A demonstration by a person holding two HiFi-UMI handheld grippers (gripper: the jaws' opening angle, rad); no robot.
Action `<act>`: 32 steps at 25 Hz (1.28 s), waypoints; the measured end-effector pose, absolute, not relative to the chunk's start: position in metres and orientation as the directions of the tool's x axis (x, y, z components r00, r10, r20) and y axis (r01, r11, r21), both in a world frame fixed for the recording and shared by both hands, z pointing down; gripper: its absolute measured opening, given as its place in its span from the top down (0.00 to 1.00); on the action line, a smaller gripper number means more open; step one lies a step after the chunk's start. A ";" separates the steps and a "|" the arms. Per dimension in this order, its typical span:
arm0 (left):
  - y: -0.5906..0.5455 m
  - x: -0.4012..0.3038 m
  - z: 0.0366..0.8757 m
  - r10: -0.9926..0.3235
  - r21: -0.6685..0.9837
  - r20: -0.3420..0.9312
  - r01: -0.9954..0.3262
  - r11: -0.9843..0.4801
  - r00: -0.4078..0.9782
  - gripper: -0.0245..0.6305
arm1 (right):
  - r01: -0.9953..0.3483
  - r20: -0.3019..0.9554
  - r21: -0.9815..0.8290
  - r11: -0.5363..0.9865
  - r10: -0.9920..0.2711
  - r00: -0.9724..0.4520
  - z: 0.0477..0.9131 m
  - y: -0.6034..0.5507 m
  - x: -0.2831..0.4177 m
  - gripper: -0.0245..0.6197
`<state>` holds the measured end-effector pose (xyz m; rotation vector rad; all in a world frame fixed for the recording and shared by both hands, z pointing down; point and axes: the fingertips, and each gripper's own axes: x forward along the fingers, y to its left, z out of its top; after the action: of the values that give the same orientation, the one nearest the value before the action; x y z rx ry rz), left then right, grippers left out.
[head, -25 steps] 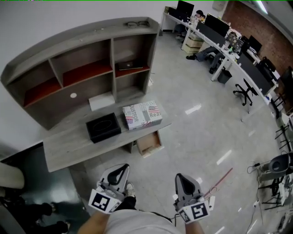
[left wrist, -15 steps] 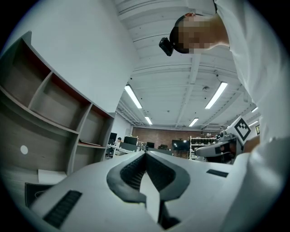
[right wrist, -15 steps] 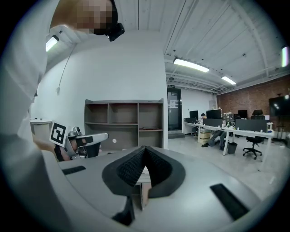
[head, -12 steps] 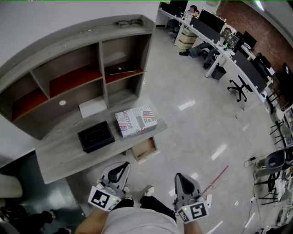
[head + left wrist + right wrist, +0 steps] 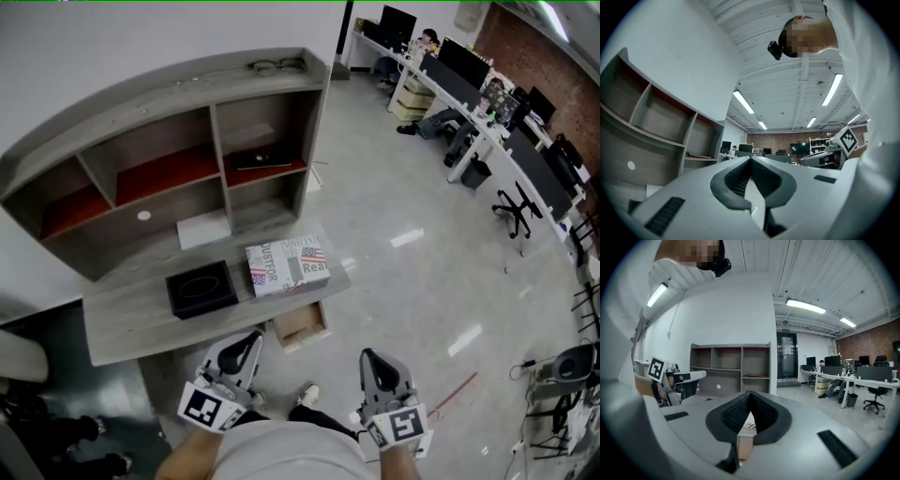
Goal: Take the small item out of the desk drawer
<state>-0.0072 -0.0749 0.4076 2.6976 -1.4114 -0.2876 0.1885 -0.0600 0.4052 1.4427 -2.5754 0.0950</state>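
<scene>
The grey desk carries a shelf unit. Under the desk's right end a small wooden drawer stands pulled out over the floor; I cannot make out what lies in it. My left gripper hangs just short of the desk's front edge, left of the drawer, shut and empty, as the left gripper view also shows. My right gripper is over the floor, right of the drawer and nearer to me, shut on nothing.
A black box and a patterned box sit on the desk. Glasses lie on the shelf top. Office desks and chairs line the right. A red stick lies on the floor, and a shoe shows below.
The desk and its drawer have drawn nearer to both grippers as the person stepped toward them. Both grippers have stayed shut.
</scene>
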 end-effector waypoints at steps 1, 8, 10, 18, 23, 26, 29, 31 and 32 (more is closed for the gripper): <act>-0.079 -0.007 0.406 -0.830 0.152 -0.126 -0.817 -0.557 0.543 0.94 | -0.842 0.199 0.034 0.539 -0.829 -0.523 0.408 -0.067 0.191 0.93; -0.081 -0.002 0.420 -0.898 0.161 -0.074 -0.883 -0.441 0.435 0.94 | -0.749 0.275 0.079 0.658 -0.736 -0.618 0.444 -0.100 0.197 0.93; -0.078 -0.002 0.427 -0.911 0.168 -0.051 -0.895 -0.413 0.410 0.94 | -0.732 0.317 0.075 0.677 -0.712 -0.626 0.458 -0.107 0.199 0.93; -0.073 -0.008 0.455 -0.937 0.188 0.022 -0.922 -0.339 0.349 0.94 | -0.615 0.490 0.114 0.780 -0.583 -0.648 0.541 -0.122 0.195 0.92; -0.068 -0.010 0.478 -0.943 0.209 0.057 -0.928 -0.310 0.328 0.94 | -0.523 0.601 0.154 0.839 -0.499 -0.624 0.608 -0.133 0.190 0.80; -0.061 -0.014 0.495 -0.947 0.223 0.087 -0.933 -0.283 0.308 0.94 | -0.406 0.675 0.221 0.887 -0.439 -0.593 0.654 -0.134 0.183 0.80; -0.053 -0.020 0.510 -0.950 0.232 0.119 -0.938 -0.257 0.289 0.94 | -0.251 0.746 0.278 0.927 -0.373 -0.552 0.705 -0.130 0.175 0.78; -0.048 -0.024 0.520 -0.951 0.238 0.140 -0.942 -0.237 0.275 0.94 | -0.145 0.789 0.292 0.945 -0.324 -0.523 0.739 -0.125 0.168 0.77; -0.046 -0.027 0.525 -0.952 0.240 0.148 -0.944 -0.228 0.267 0.94 | -0.095 0.808 0.294 0.951 -0.300 -0.506 0.756 -0.122 0.165 0.76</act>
<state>-0.0268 -0.0456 0.5247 2.2612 -1.7465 -0.0425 0.1654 -0.1221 0.7559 0.2790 -2.0981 -0.2589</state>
